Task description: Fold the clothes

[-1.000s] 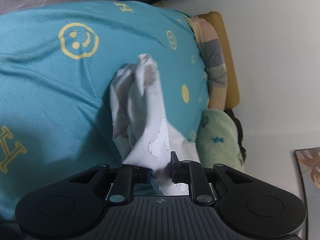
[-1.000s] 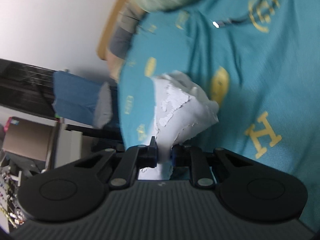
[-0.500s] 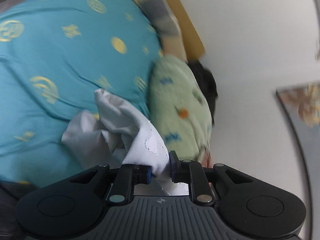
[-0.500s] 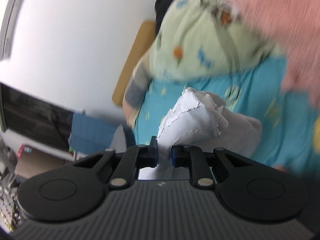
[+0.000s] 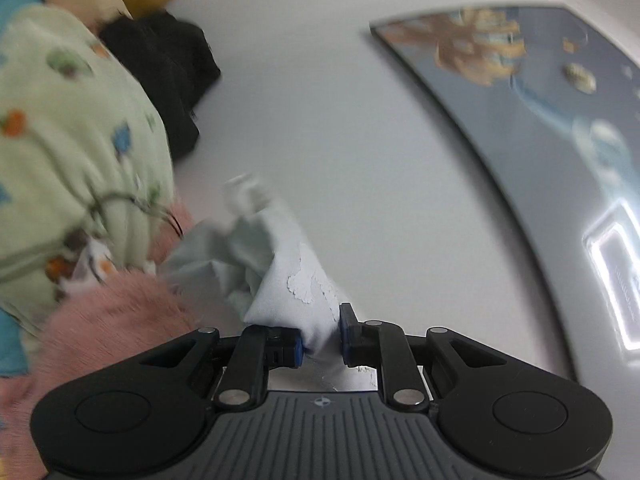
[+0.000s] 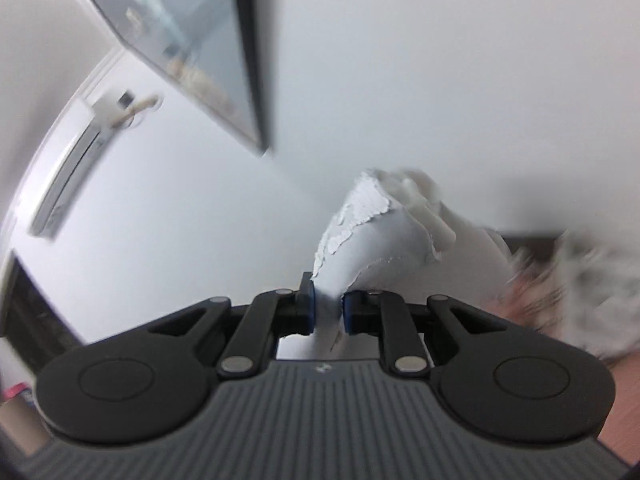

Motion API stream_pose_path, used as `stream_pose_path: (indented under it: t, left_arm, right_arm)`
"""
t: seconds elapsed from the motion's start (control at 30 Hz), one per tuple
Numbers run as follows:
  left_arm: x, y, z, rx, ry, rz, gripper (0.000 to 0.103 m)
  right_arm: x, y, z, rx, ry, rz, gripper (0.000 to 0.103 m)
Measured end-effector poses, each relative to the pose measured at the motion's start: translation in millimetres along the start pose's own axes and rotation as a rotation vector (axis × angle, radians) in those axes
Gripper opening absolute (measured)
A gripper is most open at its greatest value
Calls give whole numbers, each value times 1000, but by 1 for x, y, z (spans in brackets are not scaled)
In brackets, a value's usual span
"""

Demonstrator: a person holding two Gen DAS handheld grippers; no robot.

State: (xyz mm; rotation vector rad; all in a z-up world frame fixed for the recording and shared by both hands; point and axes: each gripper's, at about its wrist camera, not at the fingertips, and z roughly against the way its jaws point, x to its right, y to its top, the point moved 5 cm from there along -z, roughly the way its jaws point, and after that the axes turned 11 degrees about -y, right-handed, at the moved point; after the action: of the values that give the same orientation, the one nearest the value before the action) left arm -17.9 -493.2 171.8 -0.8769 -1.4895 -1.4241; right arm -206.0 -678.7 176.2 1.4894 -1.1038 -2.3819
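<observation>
A white garment (image 5: 280, 276) with cracked white print hangs bunched in front of the wall, held up at two places. My left gripper (image 5: 321, 338) is shut on one bunch of its cloth. In the right wrist view my right gripper (image 6: 328, 308) is shut on another part of the white garment (image 6: 380, 232), whose peeling print faces the camera. The cloth trails away from both grippers toward a pile of clothes; its lower part is hidden.
At the left lie a pale green printed garment (image 5: 68, 152), a fluffy pink one (image 5: 100, 320) and a black one (image 5: 168, 76). A framed picture (image 5: 540, 100) hangs on the white wall (image 5: 320, 100); the framed picture (image 6: 192, 40) also shows up left, above a door handle (image 6: 120, 112).
Both grippers have lifted and swung up with the white garment, away from the teal sheet; the wall and framed picture now fill both views. The grips stay shut.
</observation>
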Motion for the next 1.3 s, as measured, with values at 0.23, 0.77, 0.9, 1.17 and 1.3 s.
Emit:
stream_pose_path:
  t: [0.23, 0.77, 0.9, 1.17, 1.3]
  left_arm:
    - [-106, -103, -17, -243, 200, -60, 18]
    - [-28, -122, 61, -244, 304, -459, 74]
    - [24, -132, 92, -230, 286, -587, 85]
    - [99, -164, 169, -151, 302, -815, 103]
    - [115, -182, 211, -84, 318, -891, 103]
  right_arm:
    - [97, -45, 4, -92, -211, 20, 17]
    - [114, -97, 83, -209, -348, 178, 20]
    - [78, -96, 126, -150, -313, 285, 45]
    - [38, -109, 205, -39, -242, 437, 85]
    - [32, -122, 232, 0, -227, 482, 85]
